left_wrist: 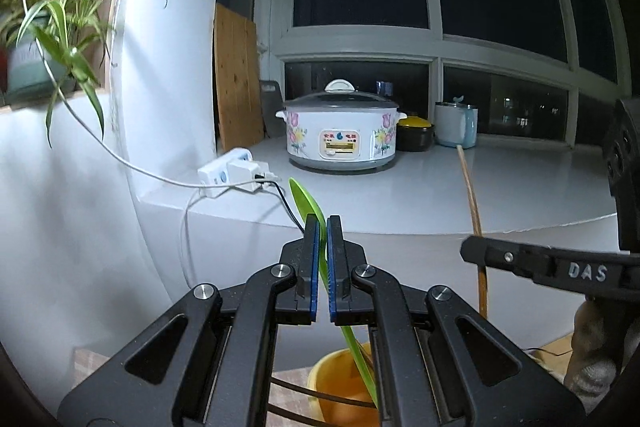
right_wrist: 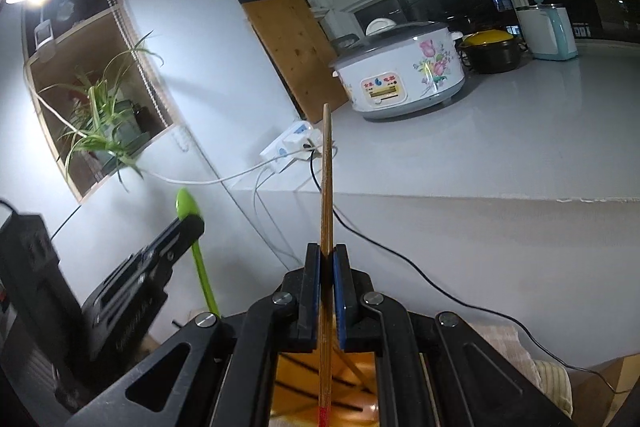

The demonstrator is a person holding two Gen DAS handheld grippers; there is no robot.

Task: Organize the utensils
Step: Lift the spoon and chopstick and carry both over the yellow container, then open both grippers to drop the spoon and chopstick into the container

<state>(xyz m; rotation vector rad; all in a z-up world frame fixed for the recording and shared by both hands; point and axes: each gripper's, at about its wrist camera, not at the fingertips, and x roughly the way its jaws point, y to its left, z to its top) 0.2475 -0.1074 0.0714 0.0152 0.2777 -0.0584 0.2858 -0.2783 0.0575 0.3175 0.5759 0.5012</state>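
my left tool [left_wrist: 322, 223] is clamped on a slim bright green plastic spoon [left_wrist: 305, 199]. the spoon's bowl end projects up past the blue pads, and its handle runs down between the fingers toward a round yellow-orange bowl [left_wrist: 340, 383] visible below the tool. in the right wrist view the same spoon [right_wrist: 188, 205] stands nearly upright in the left tool [right_wrist: 188, 223], at the left of the frame.

my right tool [right_wrist: 327, 251] is clamped on a long thin wooden chopstick with a red lower tip [right_wrist: 327, 179]. the chopstick stands nearly vertical and extends well above the pads. in the left wrist view the chopstick [left_wrist: 472, 199] rises above the right tool [left_wrist: 470, 247], at the right of the frame.

both tools hang in front of a glossy white counter [left_wrist: 500, 187], apart from it. on the counter stand:
- a white rice cooker with a floral print and a grey lid [left_wrist: 340, 127];
- a black pot with a yellow lid [left_wrist: 415, 133], just beside the cooker;
- a white and pale blue appliance [left_wrist: 456, 125], near the pot;
- a white power strip [left_wrist: 234, 171] with cables at the counter's left corner.

a wooden board [left_wrist: 236, 83] leans upright against the wall behind the cooker. a green potted plant [left_wrist: 52, 27] sits in a wall niche at left.
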